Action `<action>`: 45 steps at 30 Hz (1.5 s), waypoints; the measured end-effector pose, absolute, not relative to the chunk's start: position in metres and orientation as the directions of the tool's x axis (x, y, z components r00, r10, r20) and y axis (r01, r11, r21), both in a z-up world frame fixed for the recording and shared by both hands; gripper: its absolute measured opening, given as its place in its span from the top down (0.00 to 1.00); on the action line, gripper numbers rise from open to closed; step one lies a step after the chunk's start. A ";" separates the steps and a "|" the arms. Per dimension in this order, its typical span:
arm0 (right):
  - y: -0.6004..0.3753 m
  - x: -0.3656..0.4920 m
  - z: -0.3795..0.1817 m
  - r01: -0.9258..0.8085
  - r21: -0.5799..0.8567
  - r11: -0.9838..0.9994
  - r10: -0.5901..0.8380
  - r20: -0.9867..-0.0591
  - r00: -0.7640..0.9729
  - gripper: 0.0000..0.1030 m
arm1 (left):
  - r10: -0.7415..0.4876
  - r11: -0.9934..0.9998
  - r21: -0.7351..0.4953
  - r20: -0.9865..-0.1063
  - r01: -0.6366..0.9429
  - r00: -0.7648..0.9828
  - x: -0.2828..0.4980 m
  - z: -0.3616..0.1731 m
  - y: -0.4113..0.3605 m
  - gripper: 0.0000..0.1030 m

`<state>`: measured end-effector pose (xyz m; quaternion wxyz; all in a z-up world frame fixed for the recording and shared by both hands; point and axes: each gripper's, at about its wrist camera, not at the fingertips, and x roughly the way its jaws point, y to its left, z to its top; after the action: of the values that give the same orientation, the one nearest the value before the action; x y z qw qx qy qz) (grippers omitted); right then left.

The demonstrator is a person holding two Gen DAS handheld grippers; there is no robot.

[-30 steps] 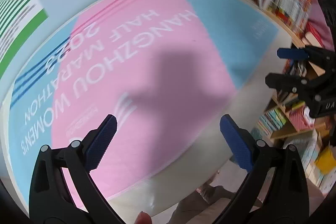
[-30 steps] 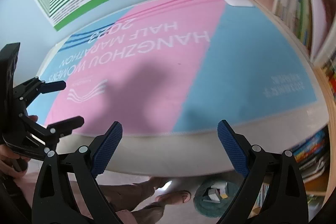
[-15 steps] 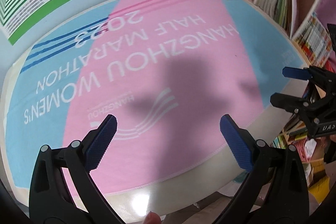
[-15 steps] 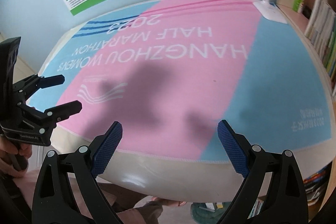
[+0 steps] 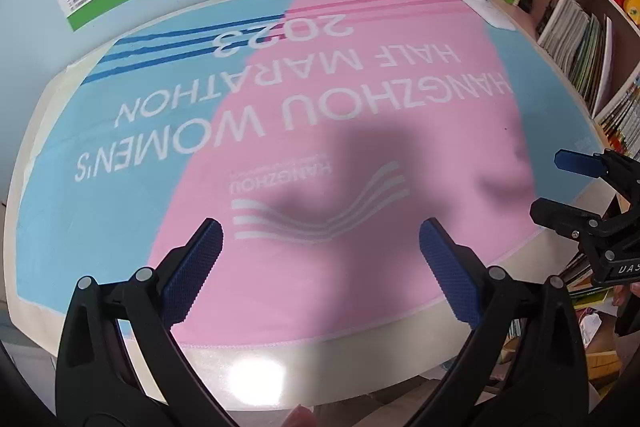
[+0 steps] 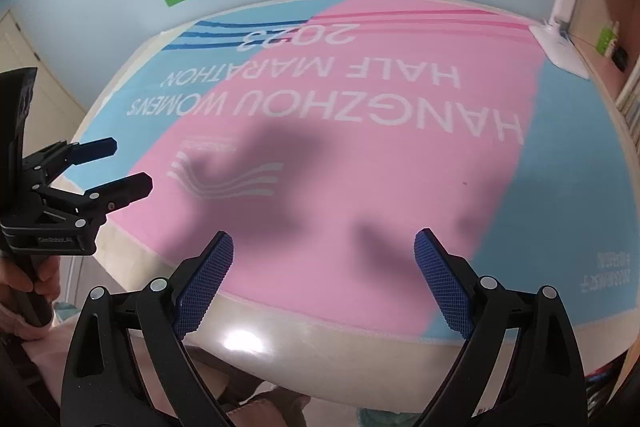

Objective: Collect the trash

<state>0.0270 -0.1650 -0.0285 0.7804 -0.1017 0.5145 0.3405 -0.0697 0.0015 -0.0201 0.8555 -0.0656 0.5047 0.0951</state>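
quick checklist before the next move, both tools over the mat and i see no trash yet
1. Left tool open and holding nothing: ok, jaws stand wide apart.
2. Right tool open and holding nothing: ok, jaws stand wide apart.
3. Tools apart from each other: ok, the right tool sits off to the side in the left wrist view, not touching.
4. Trash target located: not ok, no trash shows on the pink and blue mat.
5. Bin to drop trash into: cannot tell, none is clearly in view.
6. Obstacles nearby: ok, the bookshelf and the white lamp base stand at the far edge, away from both tools.
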 end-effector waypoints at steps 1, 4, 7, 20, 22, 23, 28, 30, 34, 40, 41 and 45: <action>-0.163 0.026 -0.028 -0.640 0.192 0.744 0.429 -0.871 0.238 0.12 | 0.101 0.971 -0.015 -0.876 -0.237 0.471 -0.071 -0.020 0.004 0.07; -0.157 0.024 -0.028 -0.647 0.192 0.738 0.434 -0.869 0.236 0.11 | 0.105 0.969 -0.017 -0.876 -0.248 0.470 -0.074 -0.020 0.009 0.07; -0.154 0.024 -0.027 -0.650 0.190 0.736 0.435 -0.868 0.239 0.12 | 0.110 0.968 -0.013 -0.877 -0.251 0.468 -0.076 -0.021 0.011 0.07; -0.148 0.023 -0.023 -0.660 0.181 0.729 0.434 -0.868 0.242 0.11 | 0.104 0.965 -0.025 -0.877 -0.260 0.470 -0.081 -0.024 0.015 0.07; -0.148 0.023 -0.023 -0.660 0.179 0.729 0.434 -0.867 0.244 0.11 | 0.101 0.966 -0.027 -0.876 -0.259 0.471 -0.081 -0.024 0.015 0.07; -0.148 0.023 -0.023 -0.661 0.179 0.729 0.434 -0.867 0.243 0.11 | 0.104 0.965 -0.025 -0.876 -0.260 0.471 -0.081 -0.024 0.015 0.07; -0.147 0.023 -0.022 -0.659 0.180 0.731 0.434 -0.867 0.245 0.11 | 0.106 0.967 -0.022 -0.874 -0.256 0.475 -0.081 -0.022 0.015 0.07; -0.147 0.023 -0.022 -0.660 0.177 0.730 0.433 -0.867 0.246 0.11 | 0.109 0.966 -0.019 -0.873 -0.256 0.475 -0.081 -0.021 0.015 0.07; -0.147 0.024 -0.022 -0.661 0.175 0.730 0.432 -0.867 0.247 0.11 | 0.110 0.965 -0.019 -0.874 -0.260 0.473 -0.081 -0.021 0.015 0.07; -0.147 0.026 -0.021 -0.661 0.175 0.730 0.432 -0.867 0.248 0.11 | 0.109 0.965 -0.021 -0.875 -0.261 0.471 -0.080 -0.021 0.015 0.07; -0.147 0.025 -0.021 -0.661 0.178 0.729 0.435 -0.867 0.245 0.11 | 0.108 0.965 -0.021 -0.875 -0.260 0.472 -0.079 -0.021 0.015 0.07; -0.147 0.025 -0.021 -0.661 0.177 0.729 0.433 -0.867 0.245 0.11 | 0.110 0.966 -0.018 -0.875 -0.259 0.472 -0.079 -0.023 0.014 0.07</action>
<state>0.0252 -0.1475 -0.0215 0.7810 -0.1128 0.5047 0.3502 -0.0791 0.0140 -0.0227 0.8547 -0.0739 0.5024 0.1078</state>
